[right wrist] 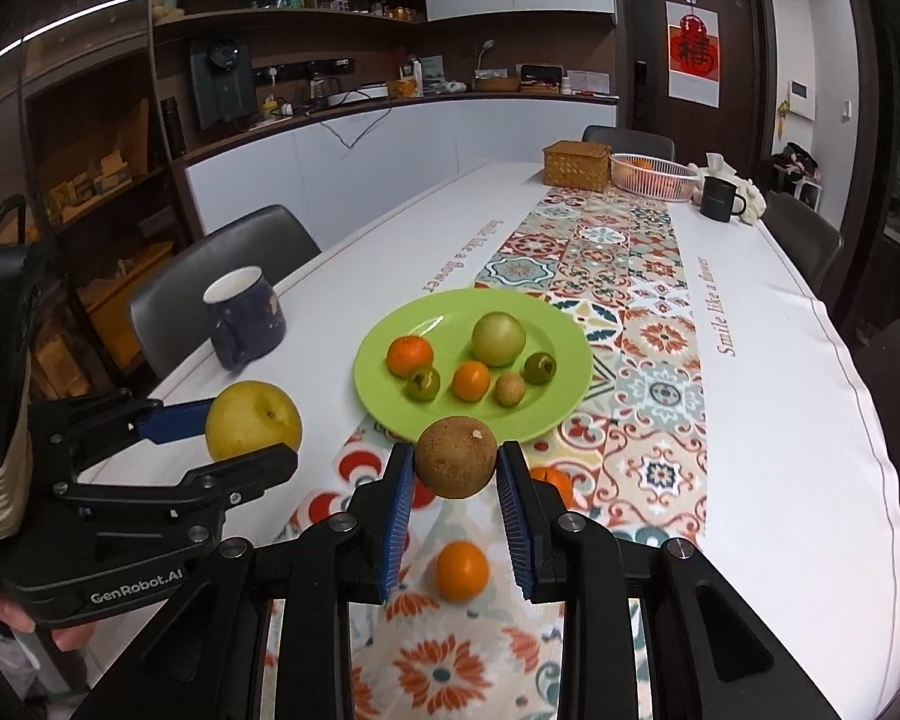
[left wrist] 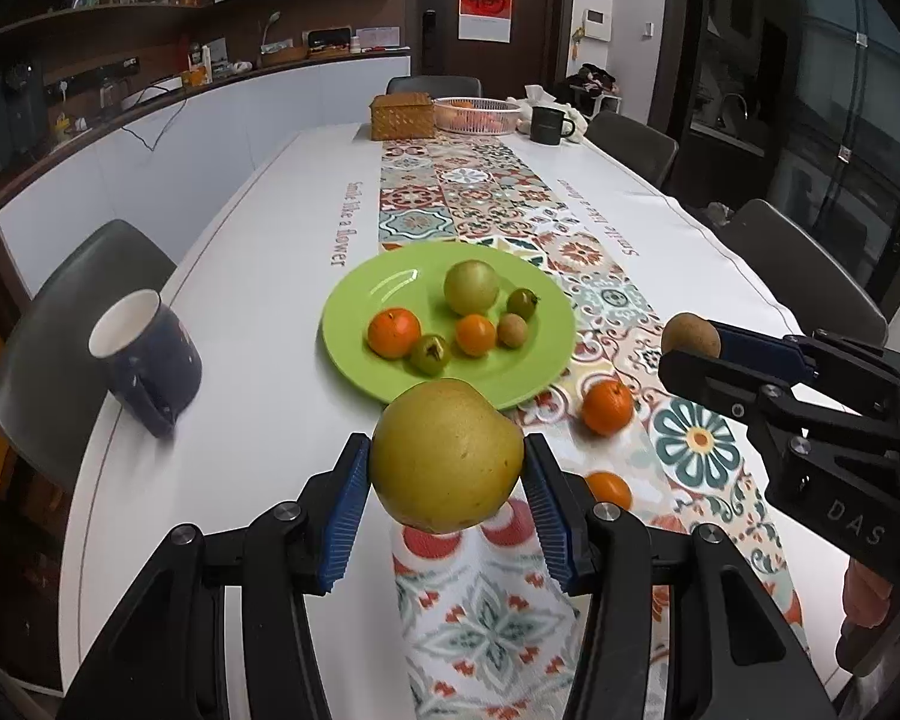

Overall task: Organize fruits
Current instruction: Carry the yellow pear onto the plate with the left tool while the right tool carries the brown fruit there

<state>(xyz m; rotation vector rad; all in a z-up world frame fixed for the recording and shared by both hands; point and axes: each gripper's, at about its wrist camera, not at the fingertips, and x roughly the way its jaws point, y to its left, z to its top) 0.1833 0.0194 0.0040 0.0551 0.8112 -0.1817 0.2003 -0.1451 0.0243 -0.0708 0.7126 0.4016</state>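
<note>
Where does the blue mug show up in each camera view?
Left wrist view: the blue mug stands at the left, on the white cloth, left of the green plate and beside a grey chair.
Right wrist view: the mug is left of centre, up and left of the plate, above the pear.
Shared landmark: the green plate of fruit.

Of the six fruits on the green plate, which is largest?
The pale green round fruit at the plate's far side; it dwarfs the other five.
</note>
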